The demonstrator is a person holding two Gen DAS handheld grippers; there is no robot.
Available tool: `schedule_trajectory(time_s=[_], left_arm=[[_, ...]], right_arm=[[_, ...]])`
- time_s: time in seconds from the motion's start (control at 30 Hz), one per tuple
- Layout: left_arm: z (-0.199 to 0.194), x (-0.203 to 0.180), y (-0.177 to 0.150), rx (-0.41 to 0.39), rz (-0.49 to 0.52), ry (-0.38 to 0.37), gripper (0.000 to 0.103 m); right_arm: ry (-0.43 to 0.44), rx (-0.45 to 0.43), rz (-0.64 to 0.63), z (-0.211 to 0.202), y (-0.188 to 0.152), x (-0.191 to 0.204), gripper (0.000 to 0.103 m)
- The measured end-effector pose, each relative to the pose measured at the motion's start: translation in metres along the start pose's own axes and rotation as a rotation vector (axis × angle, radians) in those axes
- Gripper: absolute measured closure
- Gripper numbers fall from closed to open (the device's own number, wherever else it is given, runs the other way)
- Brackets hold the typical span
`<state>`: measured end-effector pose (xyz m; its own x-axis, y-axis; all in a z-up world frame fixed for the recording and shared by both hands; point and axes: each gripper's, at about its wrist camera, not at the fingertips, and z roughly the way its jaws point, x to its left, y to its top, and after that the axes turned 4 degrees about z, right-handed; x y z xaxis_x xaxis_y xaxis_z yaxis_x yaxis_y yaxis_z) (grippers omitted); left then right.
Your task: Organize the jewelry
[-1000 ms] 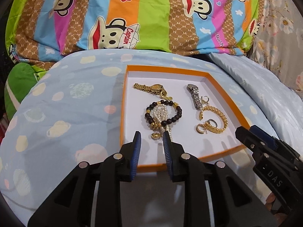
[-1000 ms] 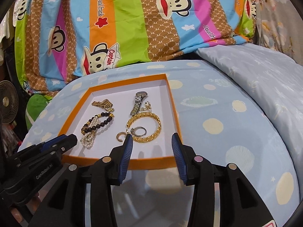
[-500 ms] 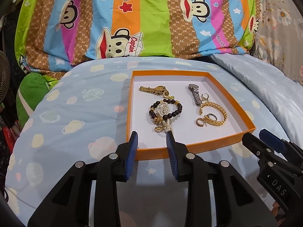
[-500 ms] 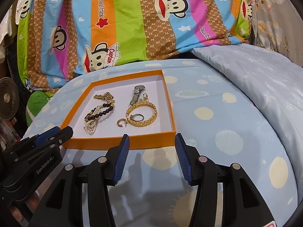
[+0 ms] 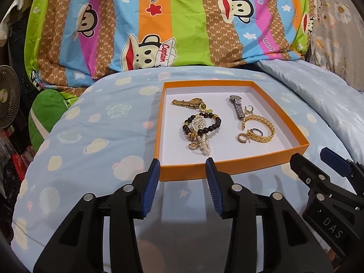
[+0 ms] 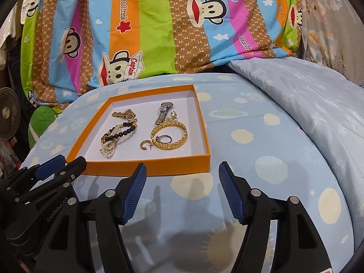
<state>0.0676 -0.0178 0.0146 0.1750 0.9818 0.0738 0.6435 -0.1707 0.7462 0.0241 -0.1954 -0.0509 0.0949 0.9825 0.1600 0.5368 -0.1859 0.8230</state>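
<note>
Both jaws have just been opening and hold nothing: the right gripper (image 6: 180, 168) stands wide, the left gripper (image 5: 182, 163) narrower, both short of the shallow orange cardboard tray (image 5: 232, 167) on the soft blue quilt (image 5: 95, 141). Inside lie light, slippery pieces — a stiff gold chain bangle (image 5: 265, 128), best pinched across its band; a limp black-bead bracelet (image 5: 201, 125) tangled with pearls; two watches; tiny rings — likely to snag or slide.
</note>
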Motion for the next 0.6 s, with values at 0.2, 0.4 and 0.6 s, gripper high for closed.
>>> schedule_trajectory(time_s=[0.2, 0.4, 0.6], left_arm=[[0.006, 0.003, -0.002, 0.040, -0.020, 0.017, 0.053], [-0.001, 0.000, -0.001, 0.003, -0.006, 0.051, 0.043], [-0.004, 0.002, -0.001, -0.008, -0.016, 0.073, 0.039]], right_arm=[[-0.013, -0.002, -0.017, 0.000, -0.001, 0.003, 0.027], [-0.008, -0.010, -0.025, -0.002, -0.001, 0.004, 0.023], [-0.007, -0.026, -0.030, -0.005, -0.001, 0.005, 0.022]])
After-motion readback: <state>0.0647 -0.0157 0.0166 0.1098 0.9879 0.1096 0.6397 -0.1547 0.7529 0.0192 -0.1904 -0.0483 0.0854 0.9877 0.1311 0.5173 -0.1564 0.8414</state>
